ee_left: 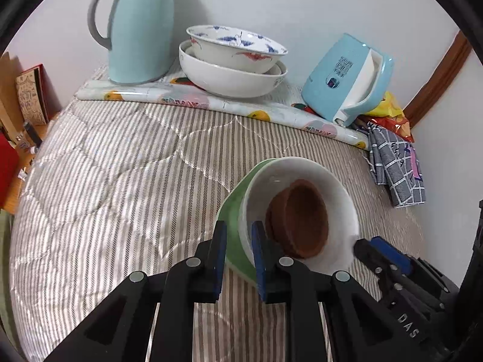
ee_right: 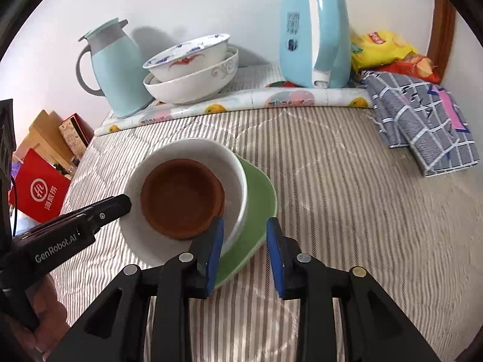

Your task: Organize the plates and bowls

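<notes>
Two grippers flank one nested stack on the striped quilted bed cover. Nearest in its own view, the left gripper has its blue pads set a little apart astride the rims of the pale green shallow plate and the white ceramic bowl sitting in it; whether the pads press on the rims I cannot tell. The right gripper stands clearly open, one pad inside the white bowl's rim and the other outside the green plate's edge, gripping nothing. Inside the white bowl lie small brown clay dishes, so the smaller pieces are already gathered in the larger ones, likely to be handled as one stack from both sides.

Farther back, a blue-patterned white bowl is nested in a wide plain white bowl on a fruit-printed plastic mat, between a pale blue thermos jug and a light blue electric kettle.

Only the right wrist view shows the brown dishes from above, plus a red paper bag off the bed's edge. Only the left wrist view shows the green plate's outer side.
</notes>
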Demonstrator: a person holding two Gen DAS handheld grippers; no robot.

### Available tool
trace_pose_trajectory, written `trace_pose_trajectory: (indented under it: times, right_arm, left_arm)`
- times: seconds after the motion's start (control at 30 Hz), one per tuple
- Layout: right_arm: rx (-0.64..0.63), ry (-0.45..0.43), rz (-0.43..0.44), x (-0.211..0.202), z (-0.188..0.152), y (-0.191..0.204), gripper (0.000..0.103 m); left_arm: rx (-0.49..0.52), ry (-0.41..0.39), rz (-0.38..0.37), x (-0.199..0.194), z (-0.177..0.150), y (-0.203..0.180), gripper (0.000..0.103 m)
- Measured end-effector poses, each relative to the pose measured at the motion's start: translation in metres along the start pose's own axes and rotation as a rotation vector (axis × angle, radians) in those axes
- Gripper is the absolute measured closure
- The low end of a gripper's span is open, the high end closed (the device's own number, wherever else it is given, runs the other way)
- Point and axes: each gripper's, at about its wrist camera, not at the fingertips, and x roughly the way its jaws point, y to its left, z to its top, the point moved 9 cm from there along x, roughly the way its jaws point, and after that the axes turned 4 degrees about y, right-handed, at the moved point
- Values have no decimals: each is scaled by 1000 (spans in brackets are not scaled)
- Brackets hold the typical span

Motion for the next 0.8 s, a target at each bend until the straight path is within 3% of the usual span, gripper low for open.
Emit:
trace_pose_trajectory:
  times: [0.17, 0.33, 0.47, 0.8]
  right_arm:
    - [2, -50, -7, -35, -5, -3, 73]
    - [-7, -97, -44, -68, -18, -5, 57]
    - [2, -128, -80, -91, -27, -10, 47]
    - [36, -171, -151, -136, -58, -27, 47]
  left_arm:
    - [3, -32, 1, -25, -8, -4, 86]
    - [39, -67, 3, -50, -20, -15, 85]
    - [72, -107, 3, -70, -31, -27, 73]
    - [126, -199, 16, -112, -58, -50, 41]
